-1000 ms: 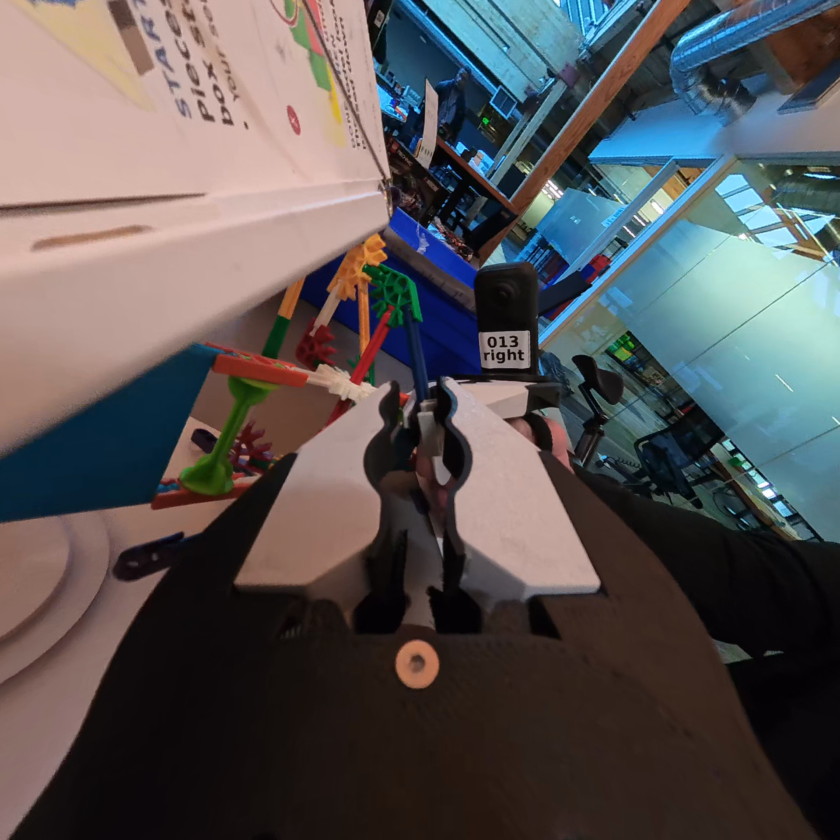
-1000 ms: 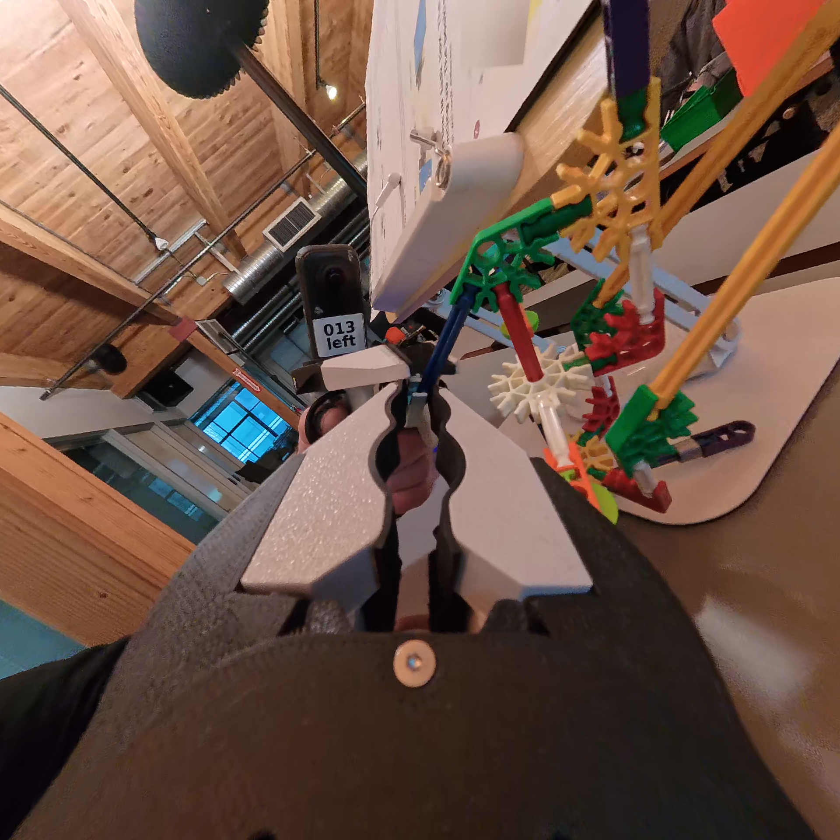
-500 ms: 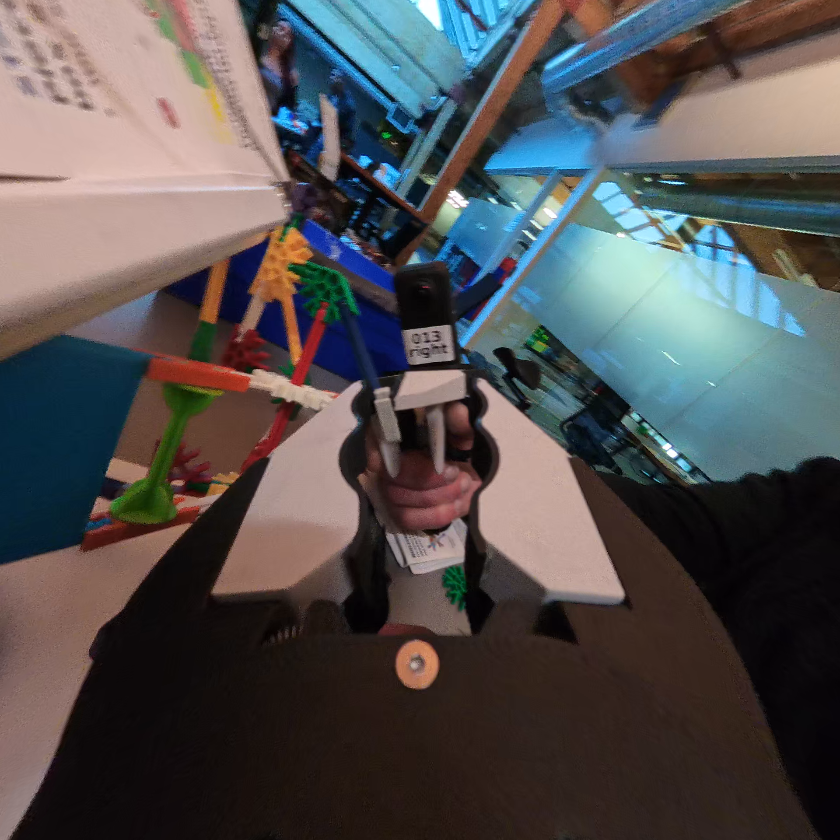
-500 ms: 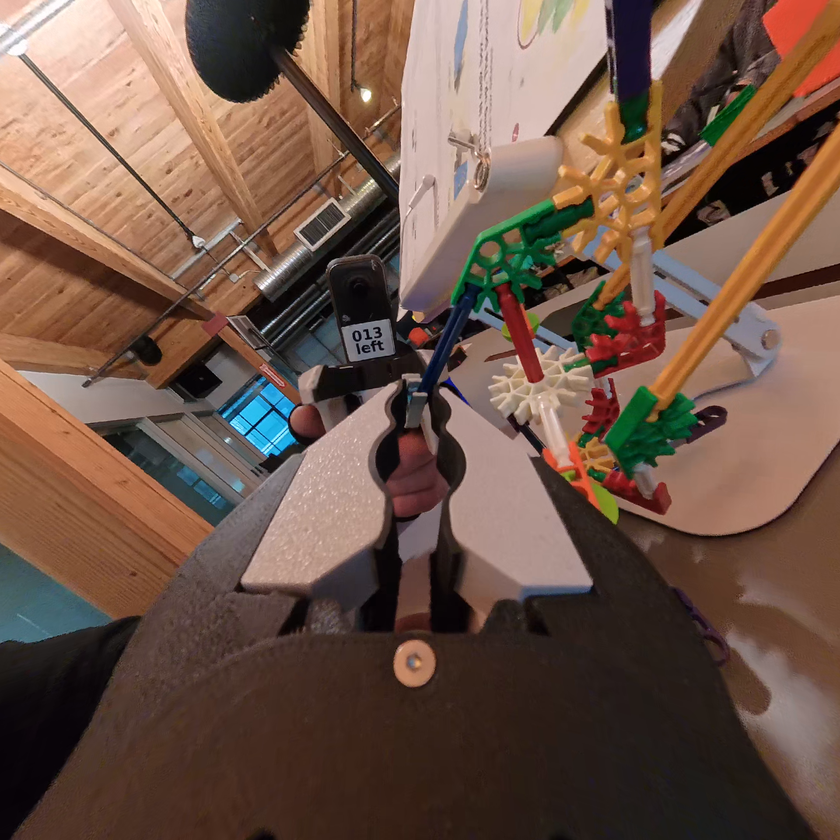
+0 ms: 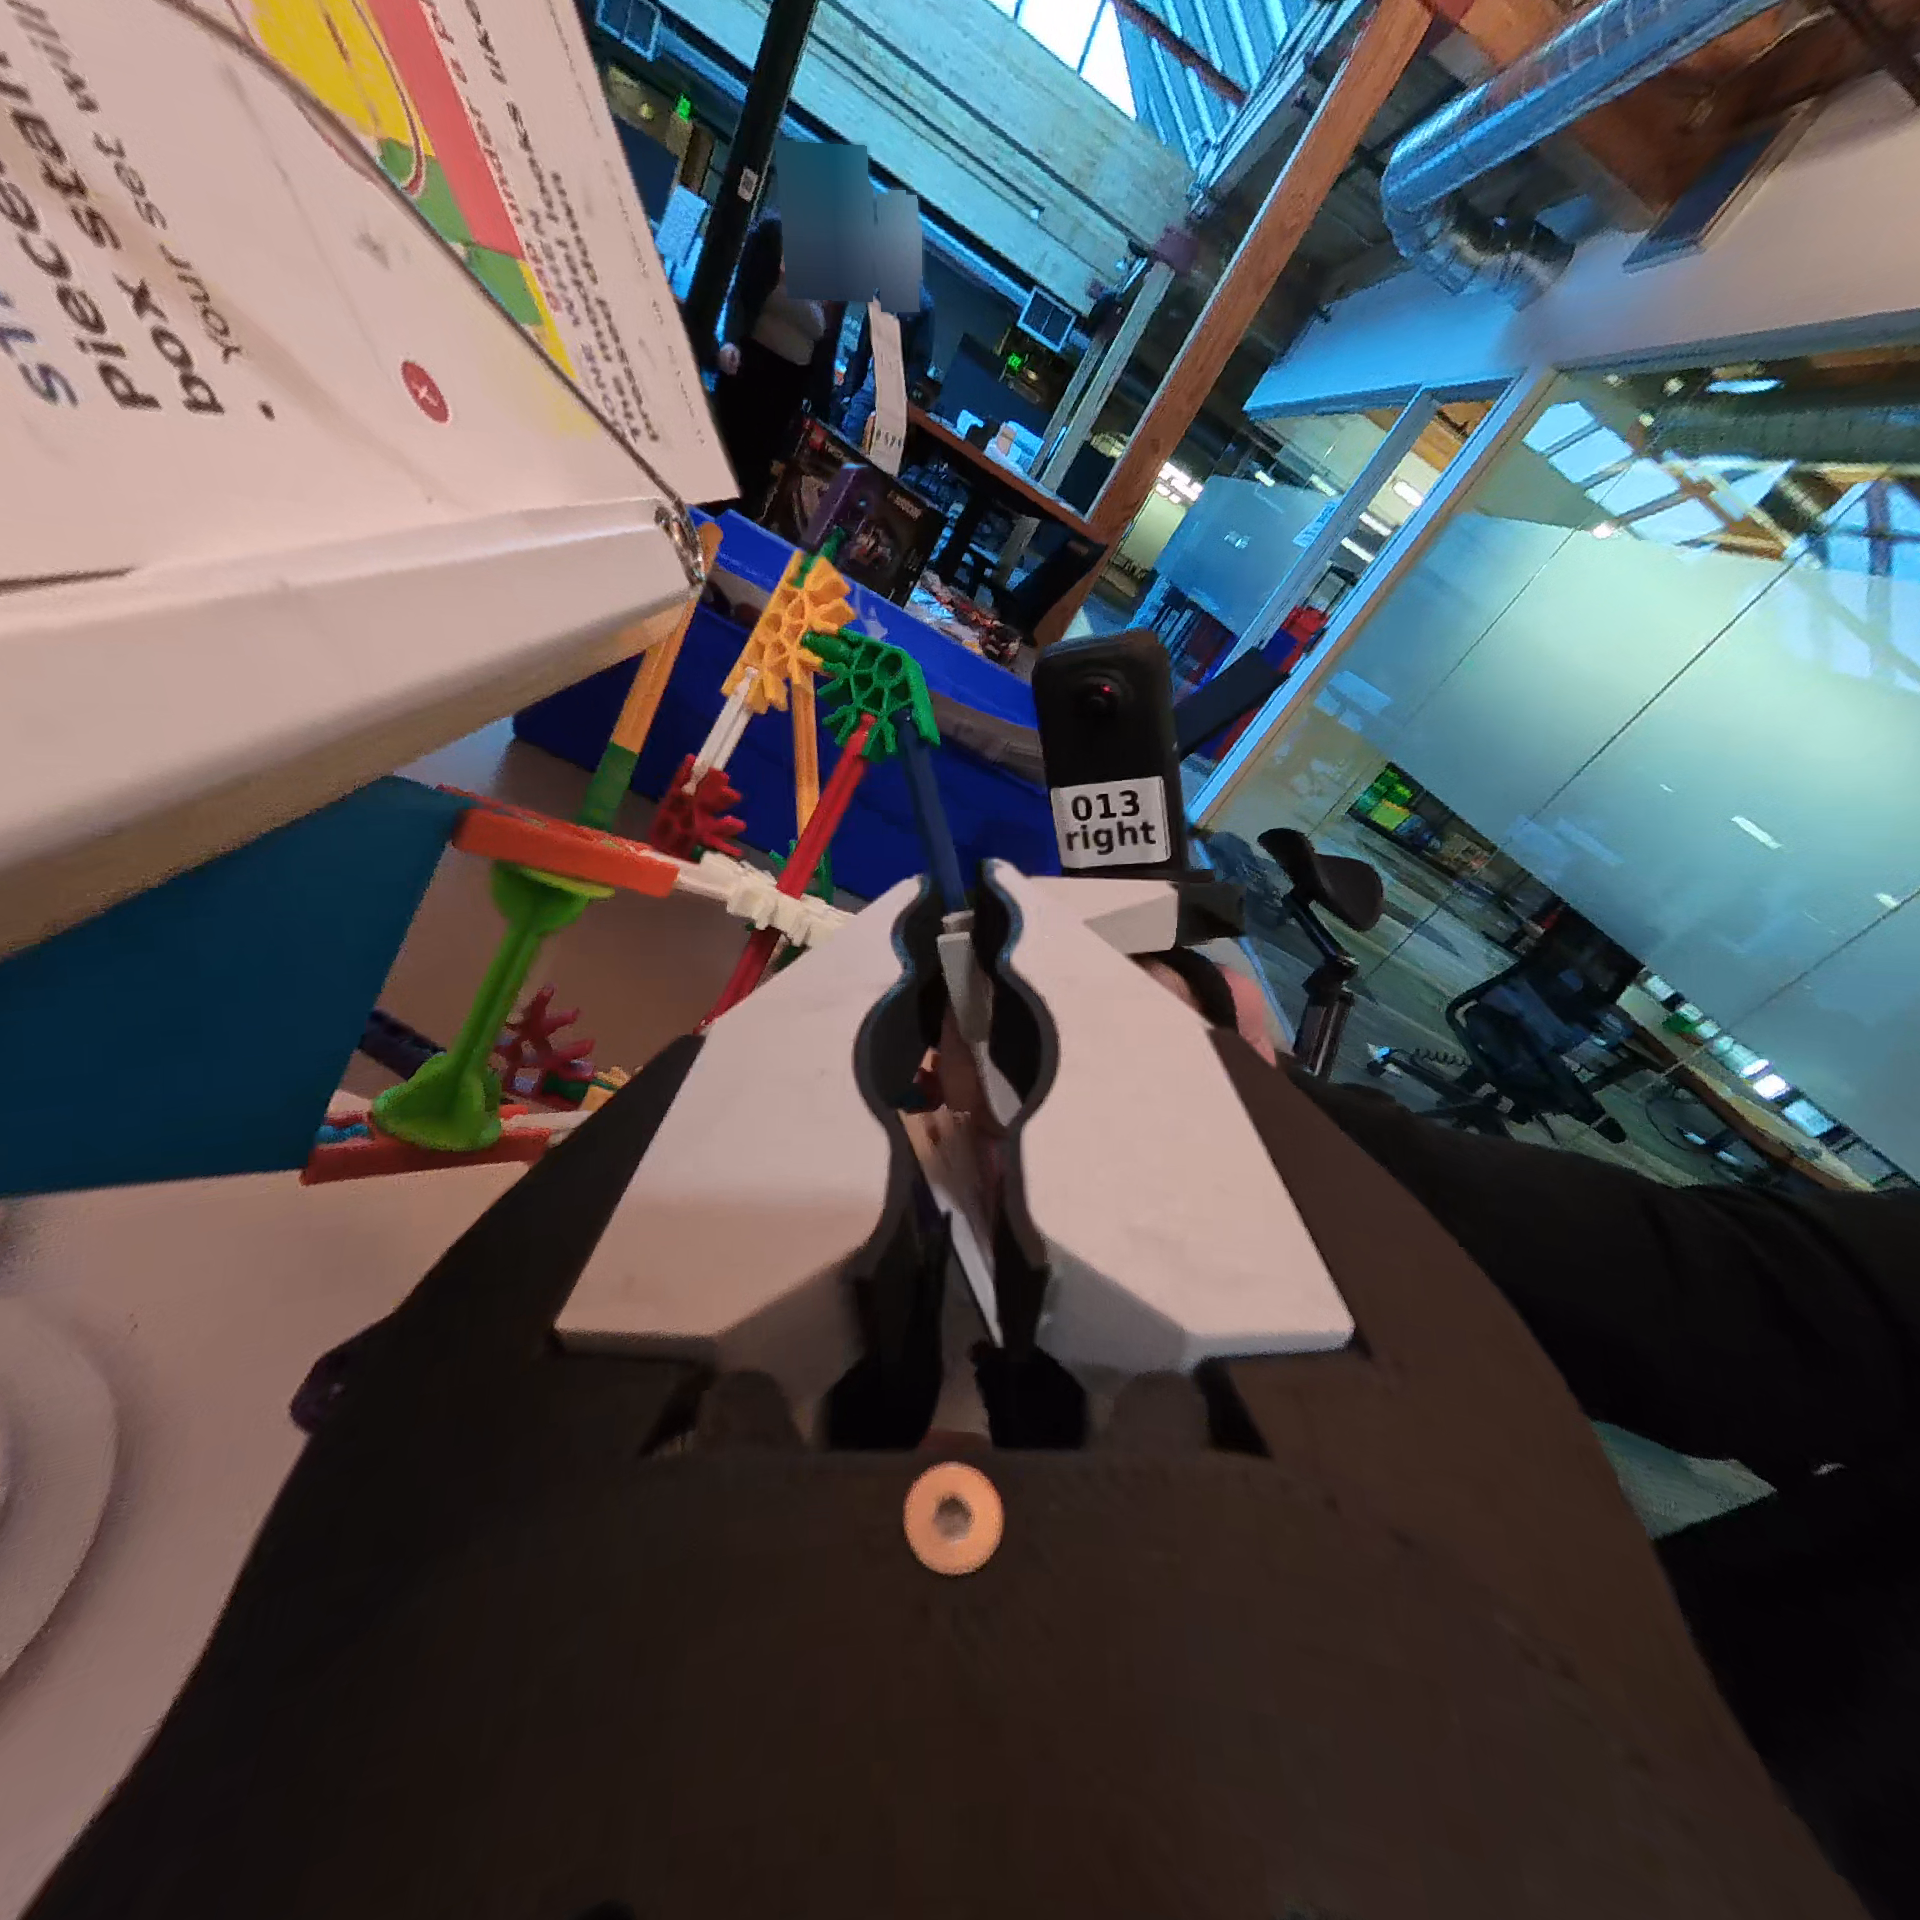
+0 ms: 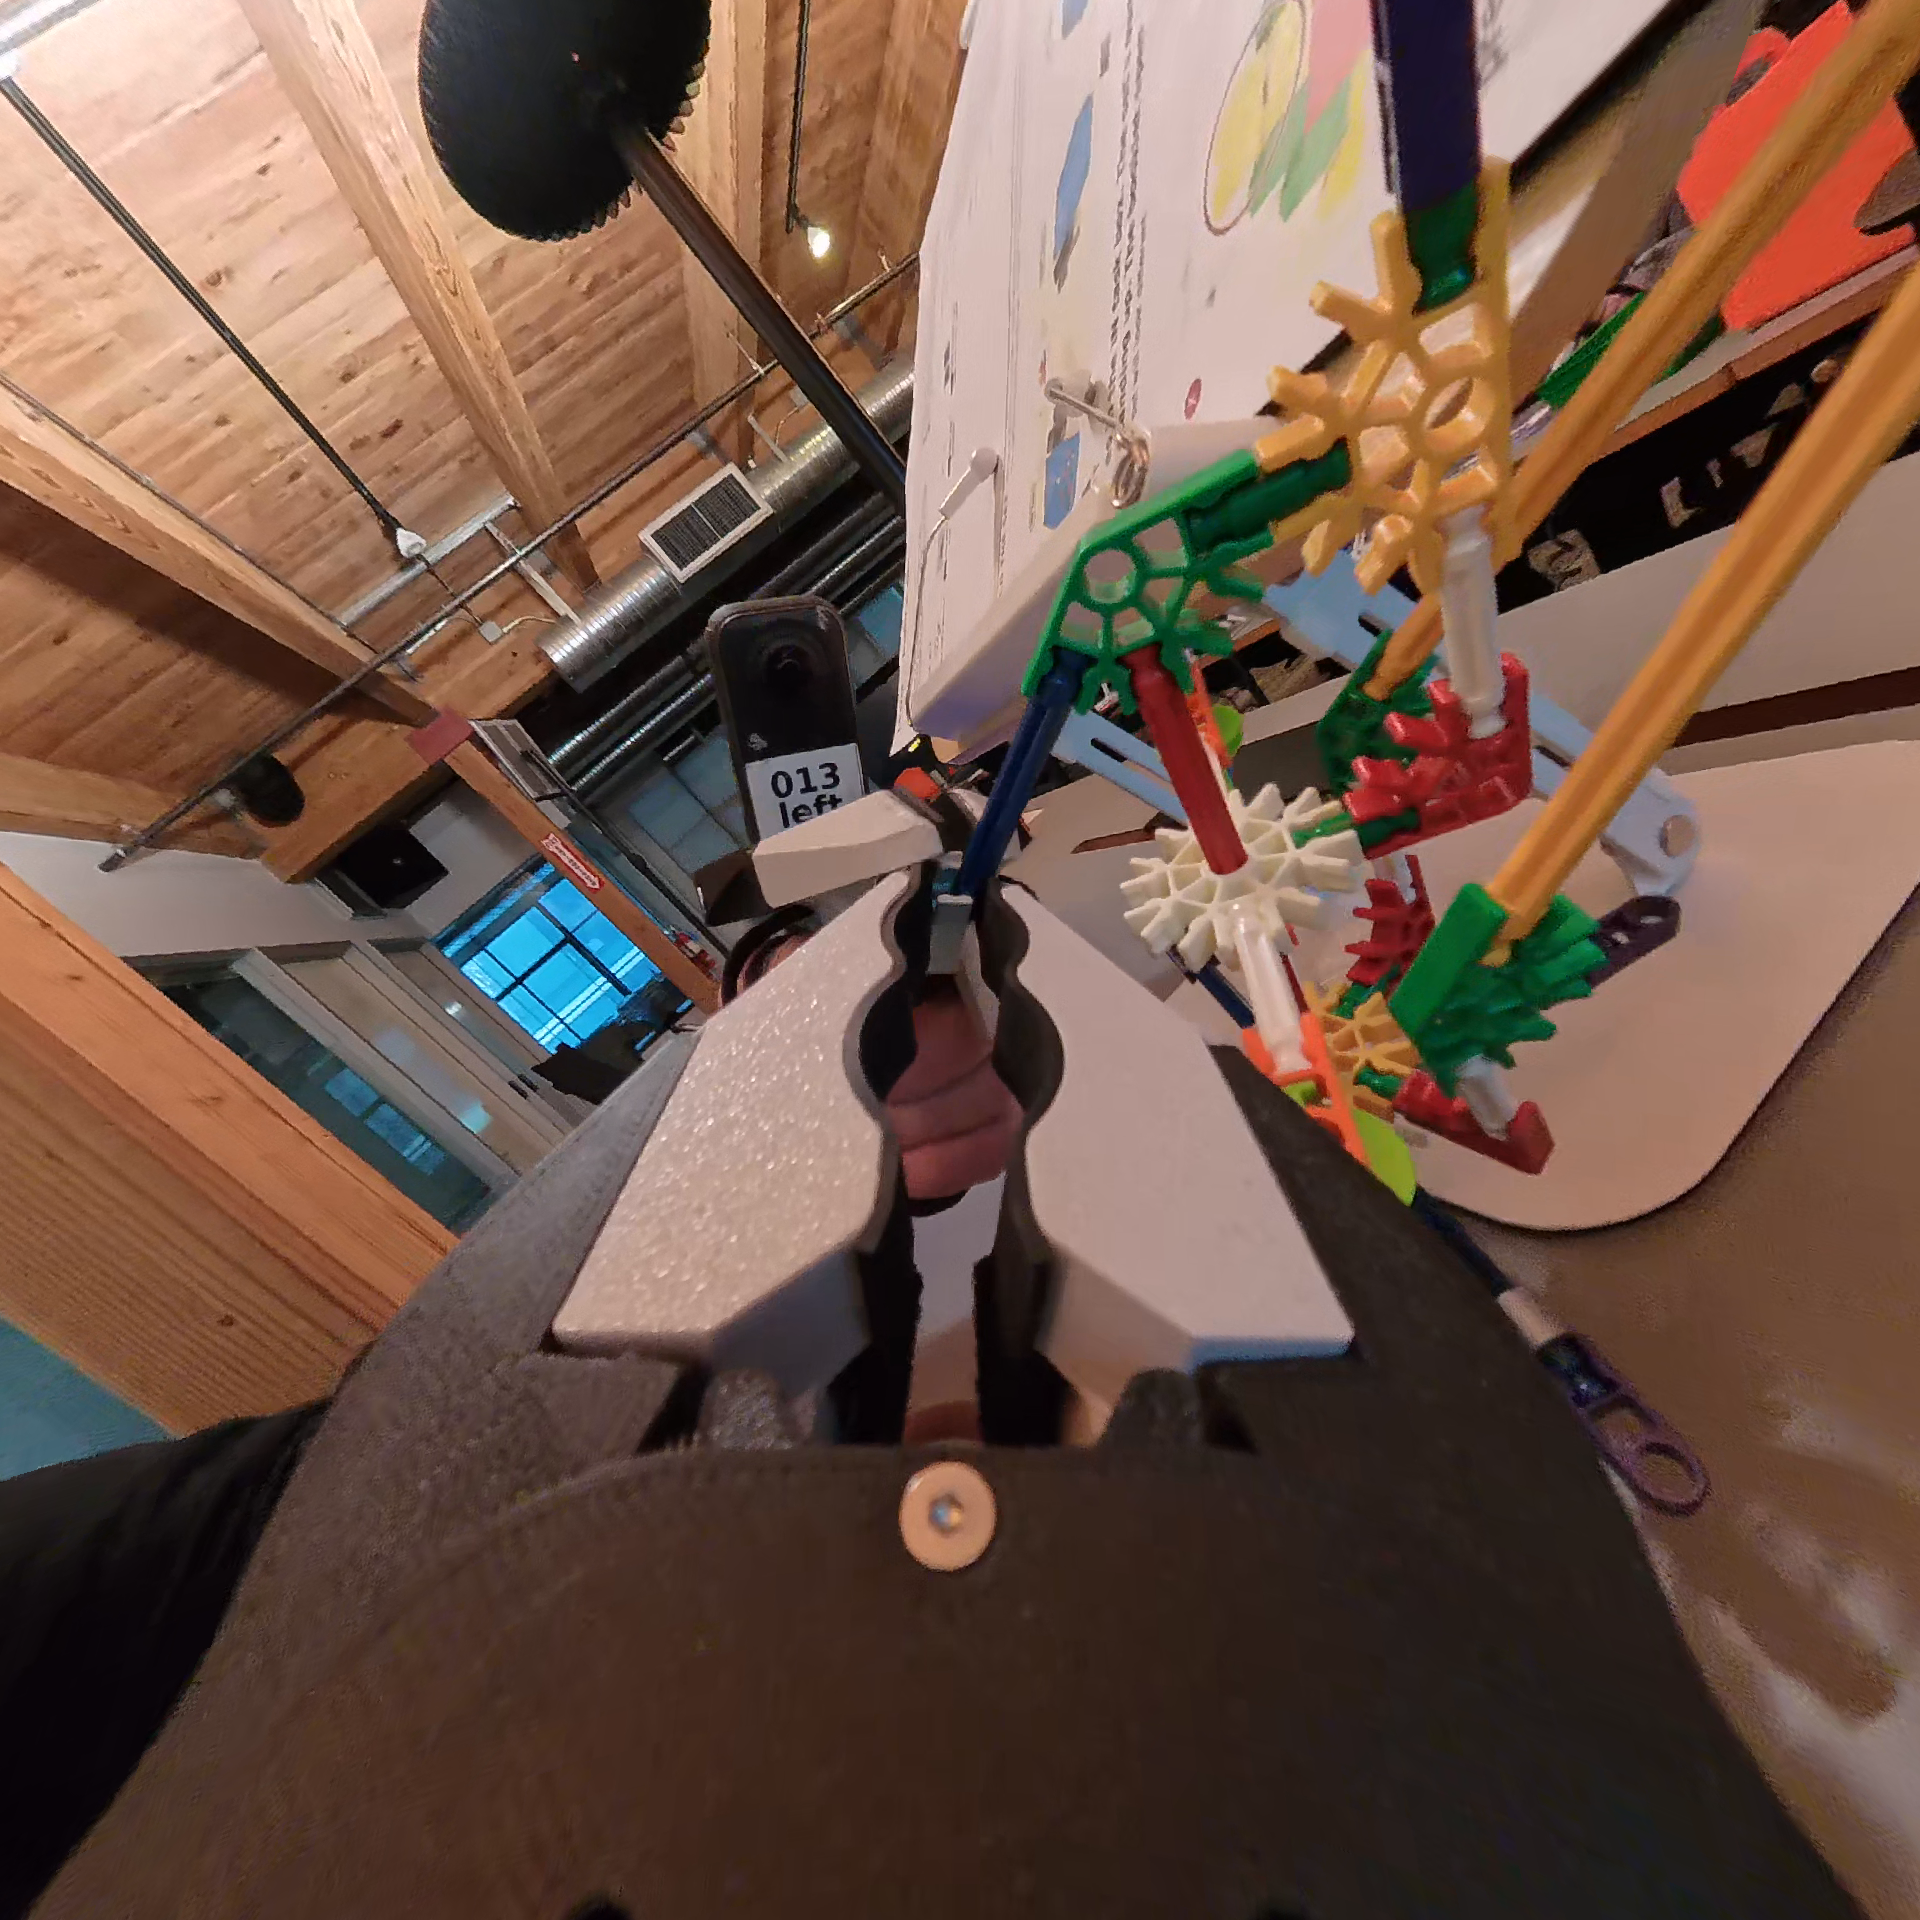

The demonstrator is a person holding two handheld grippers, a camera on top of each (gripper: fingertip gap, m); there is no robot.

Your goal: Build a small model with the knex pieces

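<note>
Your left gripper (image 5: pixel 954 914) has its jaws drawn close together at the tips, pinching the lower end of the dark blue rod (image 5: pixel 932 821), with a small grey piece (image 5: pixel 961 977) sitting in the narrow gap just behind the tips. Your right gripper (image 6: pixel 956 904) meets it head-on, its jaws likewise nearly pressed together on that same blue rod (image 6: pixel 1003 795), a grey piece (image 6: pixel 951 925) caught between the tips. So the rod's free end lies right where both pairs of tips meet, and the two grippers face each other there, touching or all but touching. From that point the rod runs up to a green fan-shaped connector (image 6: pixel 1138 592), which joins a red rod (image 6: pixel 1184 758) leading down to a white snowflake connector (image 6: pixel 1242 868), and a yellow snowflake connector (image 6: pixel 1403 416) higher up. Long yellow rods (image 6: pixel 1662 644) slope down to a lower green connector (image 6: pixel 1486 987), with red connectors (image 6: pixel 1455 769) between. The whole toy frame stands on a pale board (image 6: pixel 1714 1039) on a brown tabletop (image 6: pixel 1766 1403). A purple link piece (image 6: pixel 1642 1444) lies loose on that tabletop near your right gripper. In the left wrist view a white printed box (image 5: pixel 312 520) looms over the frame, and a blue bin (image 5: pixel 935 717) sits behind it; what it holds is too far off to tell.
</note>
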